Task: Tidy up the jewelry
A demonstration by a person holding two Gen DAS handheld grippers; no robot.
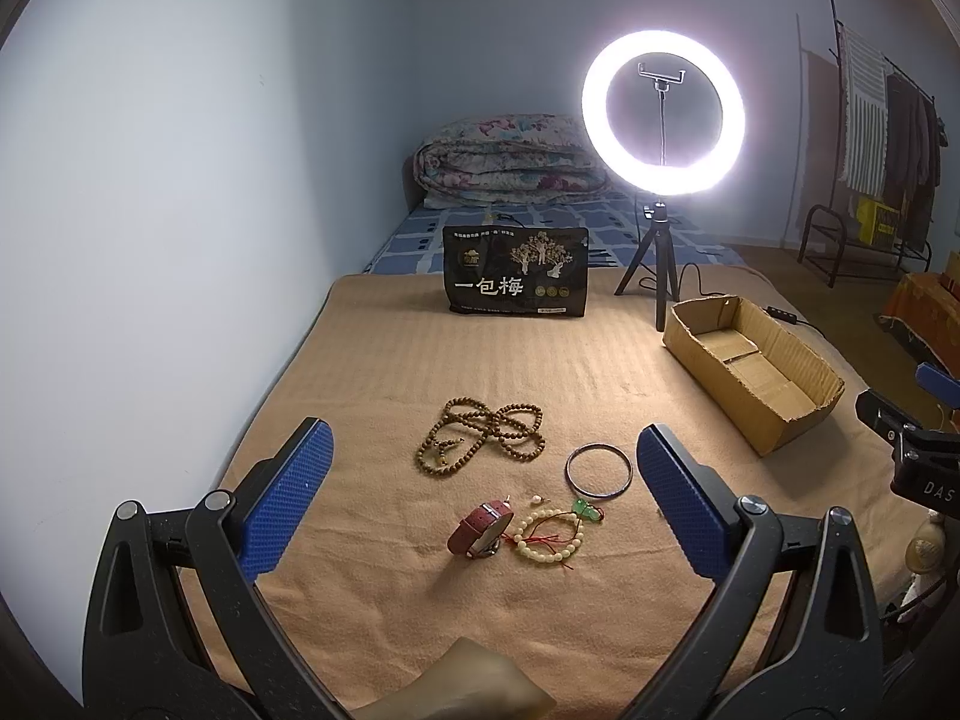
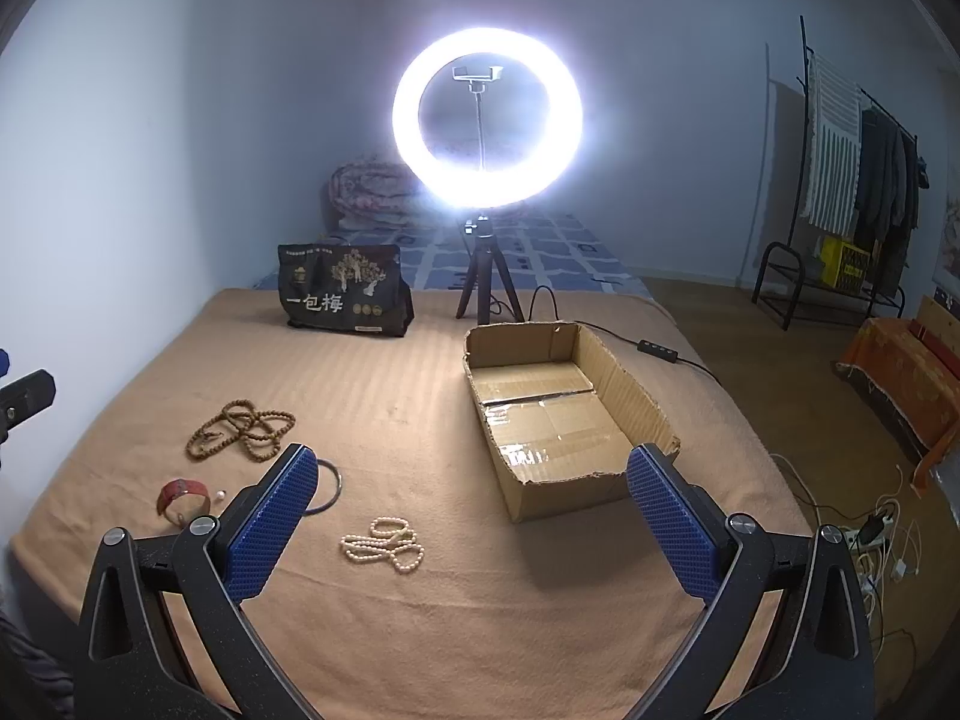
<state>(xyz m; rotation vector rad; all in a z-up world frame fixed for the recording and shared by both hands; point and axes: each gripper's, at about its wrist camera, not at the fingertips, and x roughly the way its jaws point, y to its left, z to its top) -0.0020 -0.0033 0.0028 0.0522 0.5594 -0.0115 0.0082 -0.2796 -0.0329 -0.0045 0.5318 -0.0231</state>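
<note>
Jewelry lies on a tan blanket (image 1: pixel 372 396). In the left wrist view I see a brown bead necklace (image 1: pixel 480 435), a dark bangle (image 1: pixel 599 471), a red-strap watch (image 1: pixel 480 527) and a cream bead bracelet (image 1: pixel 551 535) with a green charm. My left gripper (image 1: pixel 483 498) is open above them, empty. In the right wrist view a pearl necklace (image 2: pixel 384 545) lies near the front, with the bead necklace (image 2: pixel 243 429), bangle (image 2: pixel 327 486) and watch (image 2: pixel 183 495) to the left. My right gripper (image 2: pixel 471 516) is open and empty. An open cardboard box (image 2: pixel 558 414) stands ahead of it.
A lit ring light on a tripod (image 1: pixel 663 114) and a black snack bag (image 1: pixel 515 279) stand at the blanket's far edge. The box (image 1: pixel 750 366) is on the right. A folded quilt (image 1: pixel 510 159) lies beyond. A clothes rack (image 2: pixel 852 180) and cables (image 2: pixel 882 540) are on the floor at right.
</note>
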